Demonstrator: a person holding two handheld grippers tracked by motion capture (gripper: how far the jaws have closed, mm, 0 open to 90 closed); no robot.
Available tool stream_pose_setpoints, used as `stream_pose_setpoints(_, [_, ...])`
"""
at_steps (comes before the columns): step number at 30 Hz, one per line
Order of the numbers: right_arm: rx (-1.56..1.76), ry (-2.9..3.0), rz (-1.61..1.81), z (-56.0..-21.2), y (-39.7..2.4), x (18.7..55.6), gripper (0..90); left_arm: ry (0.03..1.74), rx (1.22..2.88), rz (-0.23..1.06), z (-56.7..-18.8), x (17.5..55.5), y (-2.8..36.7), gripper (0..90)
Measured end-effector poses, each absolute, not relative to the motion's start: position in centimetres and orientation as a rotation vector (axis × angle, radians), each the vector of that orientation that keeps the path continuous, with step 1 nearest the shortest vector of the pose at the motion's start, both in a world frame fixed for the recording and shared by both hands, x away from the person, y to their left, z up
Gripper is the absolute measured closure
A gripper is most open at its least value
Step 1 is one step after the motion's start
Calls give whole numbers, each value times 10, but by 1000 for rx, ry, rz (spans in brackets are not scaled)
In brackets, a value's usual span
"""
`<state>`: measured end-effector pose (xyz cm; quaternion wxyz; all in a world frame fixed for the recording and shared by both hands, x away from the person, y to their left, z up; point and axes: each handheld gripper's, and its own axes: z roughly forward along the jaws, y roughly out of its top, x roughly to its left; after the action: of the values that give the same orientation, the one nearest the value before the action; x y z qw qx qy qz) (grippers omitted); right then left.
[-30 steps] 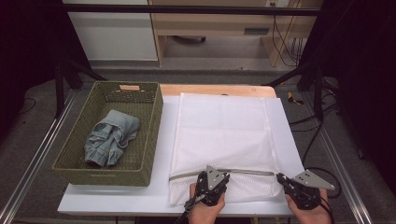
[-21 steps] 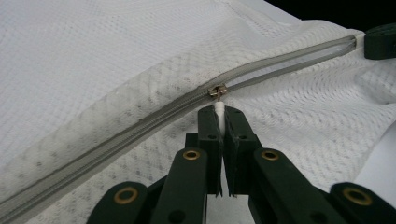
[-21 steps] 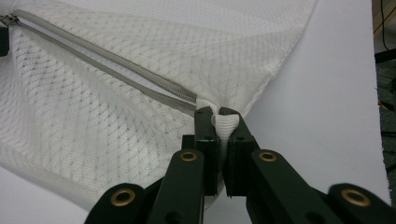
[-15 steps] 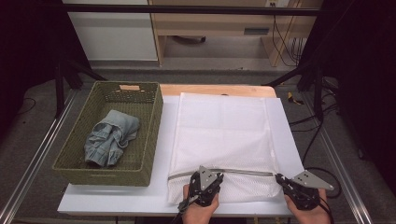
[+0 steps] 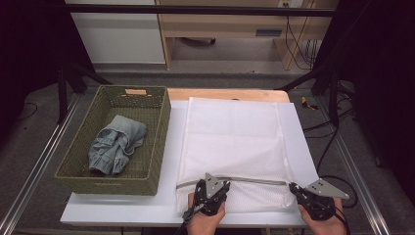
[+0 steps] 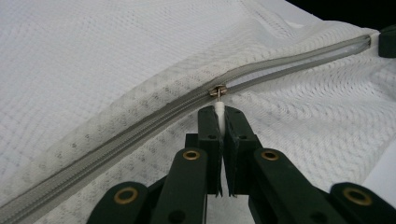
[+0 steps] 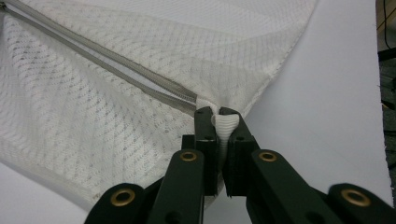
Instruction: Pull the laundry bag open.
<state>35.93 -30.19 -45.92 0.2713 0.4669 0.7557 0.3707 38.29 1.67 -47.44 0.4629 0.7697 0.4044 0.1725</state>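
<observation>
A white mesh laundry bag [image 5: 235, 147] lay flat on the white tabletop [image 5: 122, 213], reaching from the far edge almost to the near edge, right of centre. Its grey zipper [image 5: 254, 180] ran across the bag parallel to the near edge, closed on the stretch left of the slider and parted on the stretch toward the right corner.

The left gripper [image 5: 211, 188] sat at the near edge, over the left part of the zipper line. In the left gripper view its jaws were pressed together on the small white zipper pull [image 6: 220, 111], with the metal slider [image 6: 217, 90] just ahead of the tips. The right gripper [image 5: 304, 192] rested near the bag's near right corner — its jaws clamped on a white fabric tab [image 7: 225, 127] at the end of the zipper, as the right gripper view showed.

Along the left edge of the tabletop stood a green woven basket [image 5: 155, 147], just beside the bag. A crumpled piece of blue denim clothing [image 5: 115, 145] lay inside it — possibly jeans, though the high view was too coarse to be sure.
</observation>
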Motion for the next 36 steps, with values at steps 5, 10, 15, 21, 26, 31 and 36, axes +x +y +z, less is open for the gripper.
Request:
stream_pose_setpoints(5, [1238,2044,980,-460,-301,361,867,988,1905,436,-474,382,21,866])
stream_pose_setpoints(10, [1225,2046,974,-459,-300,359,867,1001,1892,442,-472,378,29,866])
stream_pose_setpoints(15, [1222,2051,971,-460,-300,360,867,1023,1869,432,-471,379,42,865])
stream_pose_setpoints(21, [1203,2050,962,-461,-300,360,867,1033,1873,437,-471,381,51,866])
stream_pose_setpoints(26, [1200,2048,958,-461,-299,359,866,1052,1873,438,-470,381,57,865])
stream_pose_setpoints(31, [1191,2039,964,-460,-300,359,866,1060,1882,447,-466,382,63,865])
stream_pose_setpoints(36, [1179,2039,971,-460,-301,360,867,1061,1908,461,-464,381,65,865])
